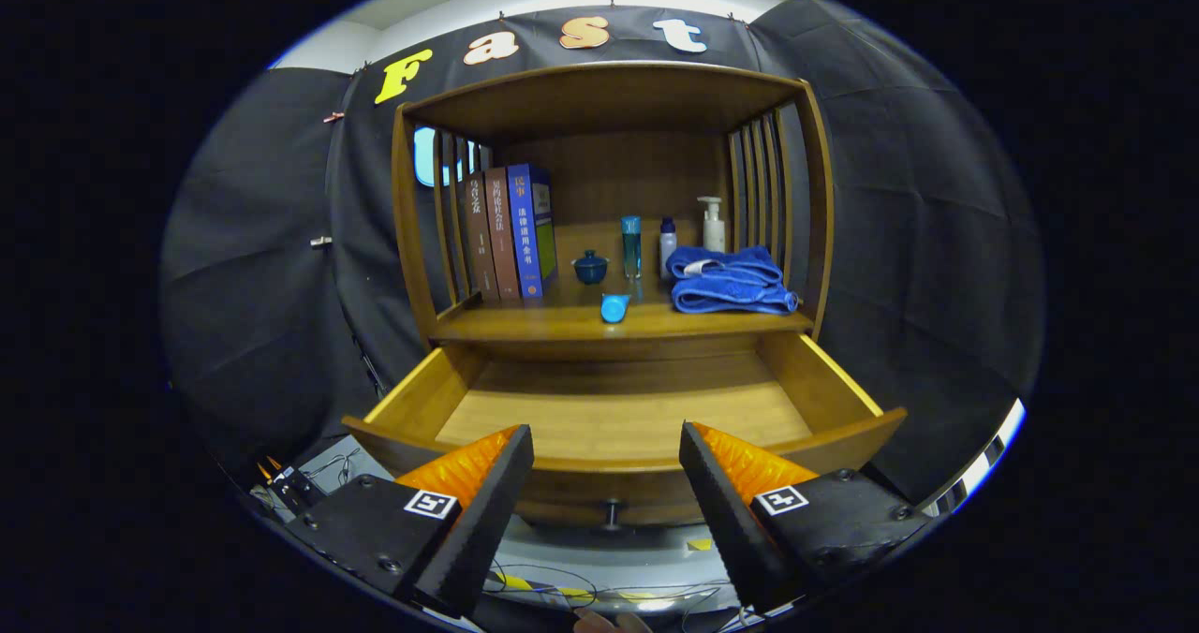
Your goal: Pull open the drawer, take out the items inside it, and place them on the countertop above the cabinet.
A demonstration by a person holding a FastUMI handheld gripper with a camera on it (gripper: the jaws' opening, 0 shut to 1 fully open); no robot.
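Note:
The wooden cabinet's drawer (pixel 843 380) stands pulled out toward me, and its floor shows bare wood with nothing lying in it. Its small knob (pixel 611 513) sits on the front panel, low between my fingers. My gripper (pixel 607 446) is open, fingers wide apart in front of the drawer's front edge, holding nothing. On the countertop (pixel 525 322) above the drawer lie a folded blue towel (pixel 732 282) and a small blue tube (pixel 614 308) on its side near the front edge.
Further back on the countertop stand three books (pixel 510 232), a small blue lidded pot (pixel 590 267), a tall teal bottle (pixel 631 245), a small bottle (pixel 667 244) and a white pump bottle (pixel 713 224). Slatted side walls and a top shelf enclose the counter. Cables lie on the floor below.

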